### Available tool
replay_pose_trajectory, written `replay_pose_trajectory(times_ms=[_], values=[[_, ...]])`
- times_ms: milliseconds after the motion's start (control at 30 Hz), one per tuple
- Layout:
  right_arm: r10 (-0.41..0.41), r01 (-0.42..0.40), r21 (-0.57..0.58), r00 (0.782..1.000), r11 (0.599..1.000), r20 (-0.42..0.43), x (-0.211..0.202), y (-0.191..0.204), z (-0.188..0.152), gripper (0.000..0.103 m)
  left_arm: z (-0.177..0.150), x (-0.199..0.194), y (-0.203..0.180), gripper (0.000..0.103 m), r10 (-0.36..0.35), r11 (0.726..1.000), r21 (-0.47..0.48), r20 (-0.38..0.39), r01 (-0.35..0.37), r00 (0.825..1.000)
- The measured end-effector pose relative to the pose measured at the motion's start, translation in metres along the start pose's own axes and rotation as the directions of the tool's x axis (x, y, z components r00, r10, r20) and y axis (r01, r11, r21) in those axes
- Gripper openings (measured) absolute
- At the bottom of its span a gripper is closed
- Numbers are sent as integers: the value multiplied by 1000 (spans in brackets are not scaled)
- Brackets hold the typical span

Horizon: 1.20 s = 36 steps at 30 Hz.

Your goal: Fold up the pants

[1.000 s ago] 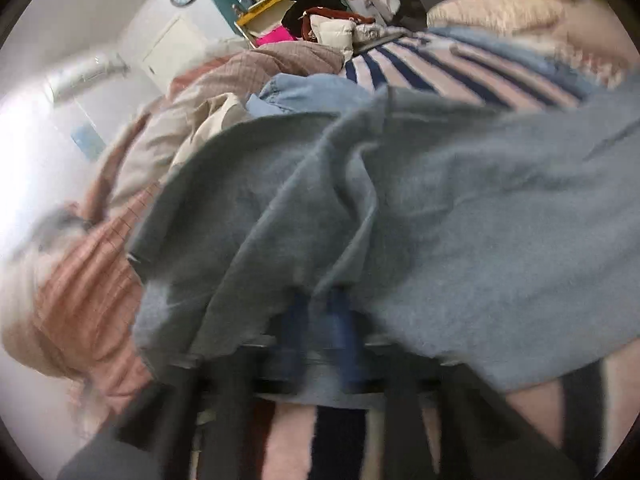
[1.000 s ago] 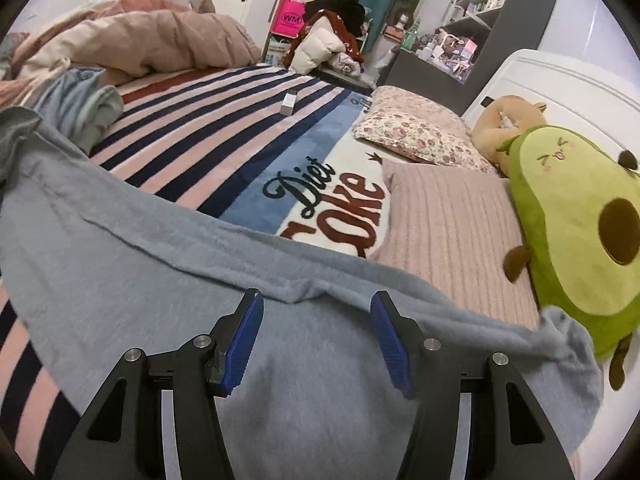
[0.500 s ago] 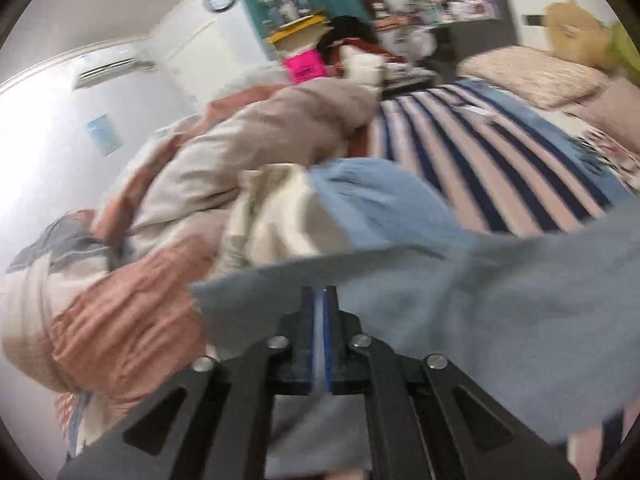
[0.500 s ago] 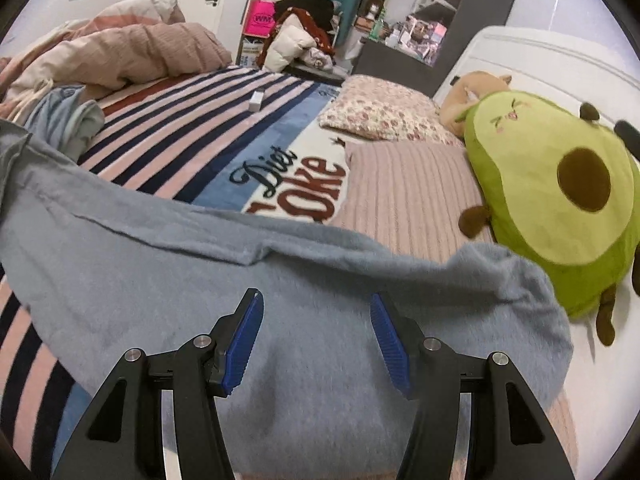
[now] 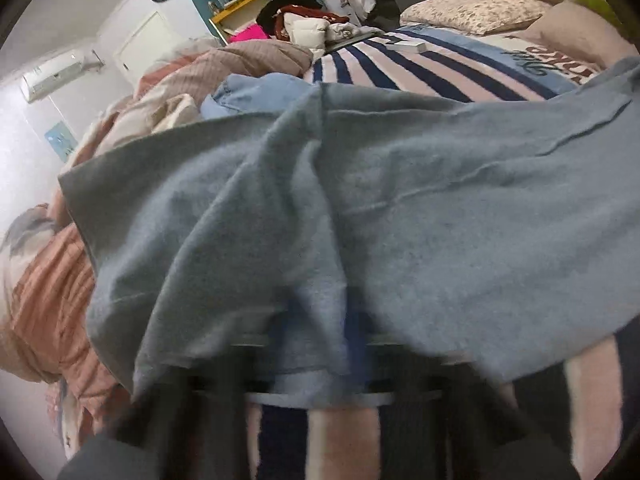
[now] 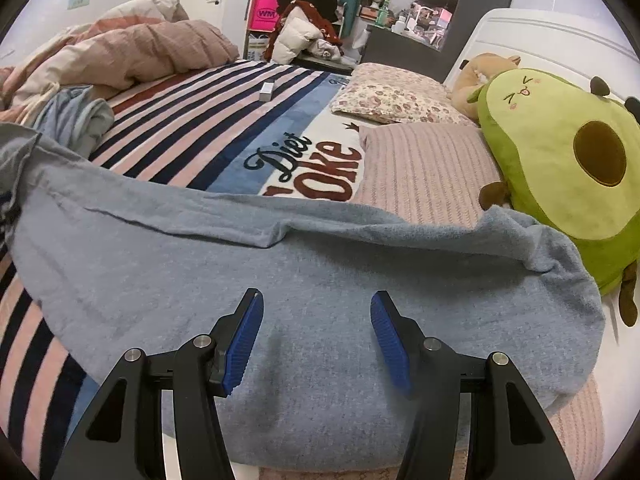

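Note:
Grey-blue pants lie stretched across the striped bed, one end resting on a pink pillow. My right gripper is open and empty, just above the pants' flat middle. In the left wrist view the pants are bunched and draped over my left gripper. Its blue pads are blurred and mostly hidden under the cloth, and some fabric sits between them.
A striped "Diet Coke" blanket covers the bed. A green avocado plush lies at the right. A crumpled duvet and a light-blue garment sit at the left. A small white box lies on the blanket.
The left gripper, seen shut on the pants' edge half a second ago, has dropped low and the cloth now covers it. The right gripper stays open and has shifted slightly over the pants.

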State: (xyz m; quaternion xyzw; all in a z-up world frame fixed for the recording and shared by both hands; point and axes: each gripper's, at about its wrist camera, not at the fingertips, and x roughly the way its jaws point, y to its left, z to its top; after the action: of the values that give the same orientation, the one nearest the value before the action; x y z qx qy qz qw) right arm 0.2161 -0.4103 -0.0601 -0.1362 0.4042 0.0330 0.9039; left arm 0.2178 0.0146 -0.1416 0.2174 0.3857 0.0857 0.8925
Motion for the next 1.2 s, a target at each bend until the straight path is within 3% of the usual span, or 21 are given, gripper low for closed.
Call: replay_pose_trajectory(times_ms=[233, 333, 600, 667, 733, 767, 867, 1000, 1100, 1200], values=[[3, -3, 18, 1000, 1000, 0, -1, -2, -1, 52, 17, -27, 37, 0, 113, 992, -57, 89, -109, 990], [9, -9, 25, 1000, 1000, 5, -3, -2, 1, 52, 31, -28, 53, 0, 177, 983, -58, 113, -172, 978], [16, -16, 28, 1000, 999, 7, -4, -1, 4, 52, 69, 10, 90, 4, 299, 954, -55, 74, -296, 951], [14, -15, 28, 1000, 1000, 2, -3, 0, 3, 52, 71, 13, 98, 18, 316, 947, -78, 55, -311, 947], [12, -12, 27, 1000, 1000, -5, -2, 0, 2, 52, 69, 7, 104, 74, 367, 926, -117, 67, -358, 928], [12, -12, 29, 1000, 999, -9, -2, 0, 0, 52, 67, 0, 111, 76, 372, 922, -153, 85, -357, 924], [20, -19, 56, 1000, 998, -7, -6, -4, -3, 52, 57, -18, 116, 76, 258, 949, -205, 77, -238, 963], [73, -73, 109, 997, 991, 5, -24, -5, -13, 64, 30, -50, 104, 76, 53, 968, -247, 89, -29, 995], [139, -140, 148, 990, 979, 20, -42, 3, -28, 66, 8, -64, 87, 77, -115, 955, -267, 78, 132, 990], [228, -225, 223, 974, 948, 15, -56, 15, -52, 69, -23, -67, 68, 78, -264, 906, -332, 44, 263, 964]])
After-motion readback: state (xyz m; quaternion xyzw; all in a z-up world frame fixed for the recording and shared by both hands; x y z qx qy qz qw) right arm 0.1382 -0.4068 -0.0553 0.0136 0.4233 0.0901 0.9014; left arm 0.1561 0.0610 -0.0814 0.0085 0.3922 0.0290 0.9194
